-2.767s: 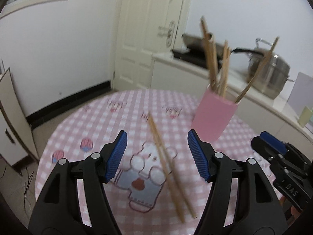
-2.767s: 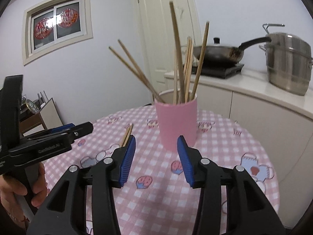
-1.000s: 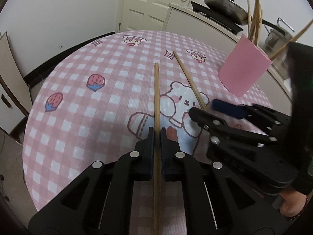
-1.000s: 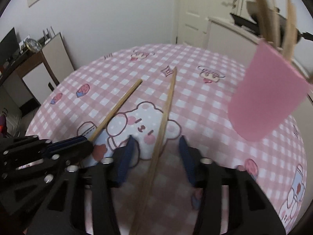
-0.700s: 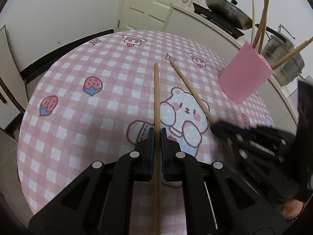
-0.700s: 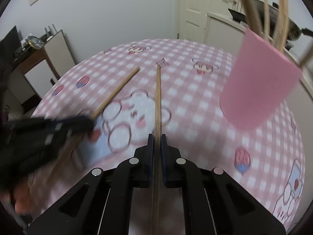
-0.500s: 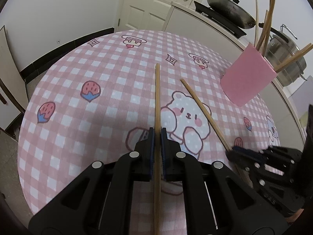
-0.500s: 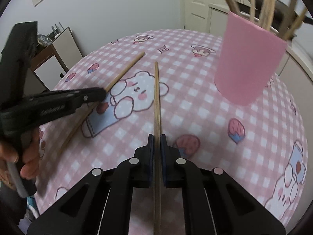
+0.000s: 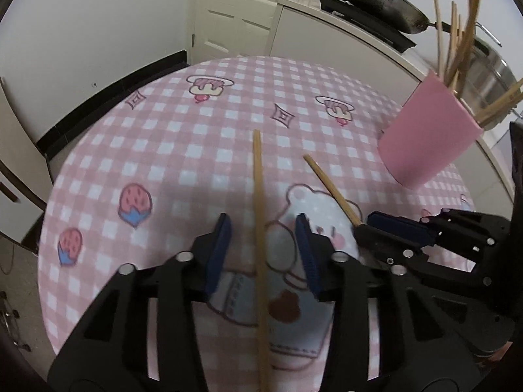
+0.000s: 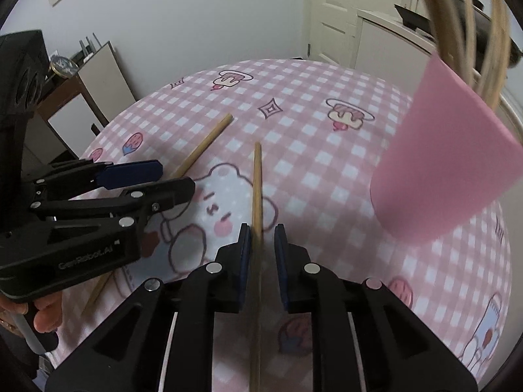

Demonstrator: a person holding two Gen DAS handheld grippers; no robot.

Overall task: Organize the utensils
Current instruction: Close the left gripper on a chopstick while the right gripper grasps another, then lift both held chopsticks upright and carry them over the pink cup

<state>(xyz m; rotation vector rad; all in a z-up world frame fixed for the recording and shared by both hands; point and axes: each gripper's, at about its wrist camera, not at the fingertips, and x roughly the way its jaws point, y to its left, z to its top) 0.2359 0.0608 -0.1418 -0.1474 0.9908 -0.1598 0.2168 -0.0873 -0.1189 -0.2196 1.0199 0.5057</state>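
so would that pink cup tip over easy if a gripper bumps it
Probably yes. The pink cup is tall with a narrow base, and the long chopsticks fanning out well above its rim likely make it top-heavy. It looks light, so a low push might slide it on the tablecloth, while a high bump would likelier tip it.

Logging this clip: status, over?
Left gripper opening, chopstick loose between pads. Right gripper opening around second chopstick. Pink cup near, path clear.
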